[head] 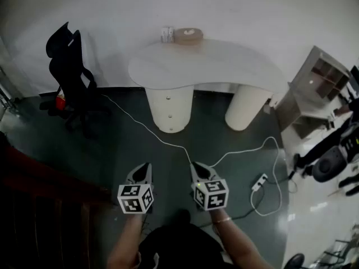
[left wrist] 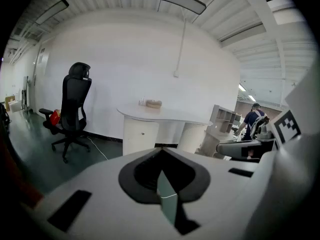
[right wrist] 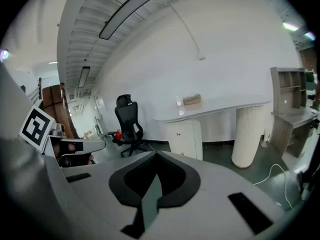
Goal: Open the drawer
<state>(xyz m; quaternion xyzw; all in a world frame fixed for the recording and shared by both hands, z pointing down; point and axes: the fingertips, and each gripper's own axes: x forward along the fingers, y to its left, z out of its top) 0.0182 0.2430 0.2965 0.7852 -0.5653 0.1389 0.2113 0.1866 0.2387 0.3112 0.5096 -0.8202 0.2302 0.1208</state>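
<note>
Pointing slightly downward, side by side above the dark floor, the left gripper (head: pixel 143 171) and the right gripper (head: pixel 199 172) both have their jaws pressed together, with nothing between them. Only the head view shows the power strip (head: pixel 259 182). Farther away, well apart from both grippers, the drawer pedestal (head: pixel 169 108) stands with its drawers closed under the white desk (head: pixel 213 63). Only the left gripper view shows a standing person (left wrist: pixel 252 120).
</note>
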